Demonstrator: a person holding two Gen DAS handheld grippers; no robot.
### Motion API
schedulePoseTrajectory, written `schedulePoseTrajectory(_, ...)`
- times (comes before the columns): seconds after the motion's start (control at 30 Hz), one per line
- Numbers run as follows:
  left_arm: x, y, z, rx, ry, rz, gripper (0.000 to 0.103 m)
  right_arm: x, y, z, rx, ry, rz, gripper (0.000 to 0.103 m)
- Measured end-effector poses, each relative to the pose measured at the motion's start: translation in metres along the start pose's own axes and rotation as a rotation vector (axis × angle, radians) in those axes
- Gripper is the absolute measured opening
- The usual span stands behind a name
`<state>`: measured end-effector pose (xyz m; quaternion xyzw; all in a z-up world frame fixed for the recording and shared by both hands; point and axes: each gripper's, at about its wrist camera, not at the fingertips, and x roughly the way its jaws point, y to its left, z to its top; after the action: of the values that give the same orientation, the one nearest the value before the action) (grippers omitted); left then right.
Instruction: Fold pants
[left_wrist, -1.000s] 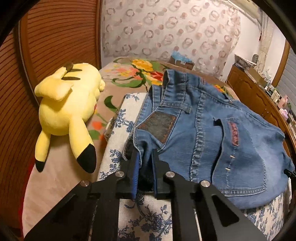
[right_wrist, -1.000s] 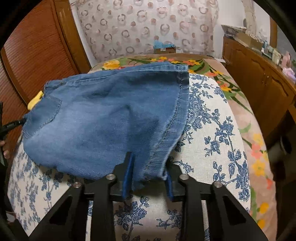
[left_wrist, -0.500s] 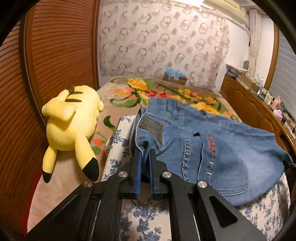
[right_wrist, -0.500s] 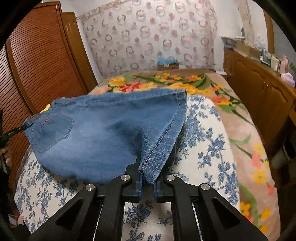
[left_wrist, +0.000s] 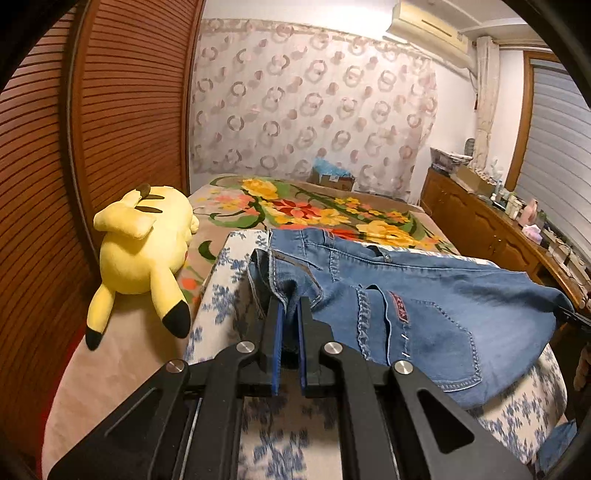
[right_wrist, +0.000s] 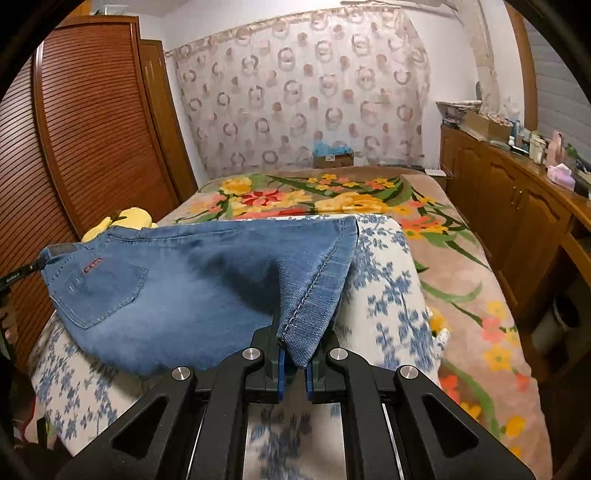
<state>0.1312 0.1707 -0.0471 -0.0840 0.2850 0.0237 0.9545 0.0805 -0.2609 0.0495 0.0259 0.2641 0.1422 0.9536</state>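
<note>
Denim is what you have between both pairs of fingers: the faded blue denim pants (left_wrist: 424, 314) hang stretched above the white cushion with blue flower print (right_wrist: 388, 280) on the bed with the flowered blanket (right_wrist: 461, 258). Your left gripper (left_wrist: 290, 325) is clenched on the waistband corner, and your right gripper (right_wrist: 293, 354) is clenched on the hem of a leg; its fingers have just been closing, with the hem between them.

I judge this cloth to be soft but rather heavy and thick. It will sag in the middle and pull down on your grip, but it is not slippery and not fragile, so a firm hold on the double-stitched edges is good. Seams and hems are the best places to take.

The long axis of the pants runs from your left hand to your right hand, waist at the left, leg end at the right. The back pocket (right_wrist: 98, 291) faces up. A yellow plush toy (left_wrist: 144, 254) lies beside the cushion, apart from the pants.
</note>
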Motion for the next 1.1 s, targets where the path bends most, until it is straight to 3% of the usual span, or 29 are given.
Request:
schedulePoseTrajectory(0.43,-0.066,-0.008,-0.049,0.014,-0.052,-0.05,0.008,-0.062,0.012,-0.047,-0.024,-0.055,-0.05,0.007)
schedulePoseTrajectory(0.63,-0.063,-0.015,-0.076,0.062,0.02,-0.023,0.008,-0.067,0.006,-0.062,-0.012,-0.027,-0.037,0.007)
schedulePoseTrajectory(0.83,-0.05,-0.007,-0.092,0.026,0.097,-0.005,0.009,-0.048,-0.002,-0.07,0.056,0.03,-0.034,0.007)
schedulePoseTrajectory(0.93,-0.048,-0.008,-0.094,0.038,0.111,0.017,0.013,-0.047,-0.005,-0.069,0.07,0.034,-0.029,0.007)
schedulePoseTrajectory(1.03,-0.05,-0.008,-0.094,0.045,0.111,0.033,0.025,-0.05,-0.007,-0.068,0.087,0.04,-0.028,0.01)
schedulePoseTrajectory(1.1,-0.054,-0.009,-0.093,0.052,0.092,0.043,0.051,-0.052,-0.005,-0.066,0.082,0.037,-0.033,0.013)
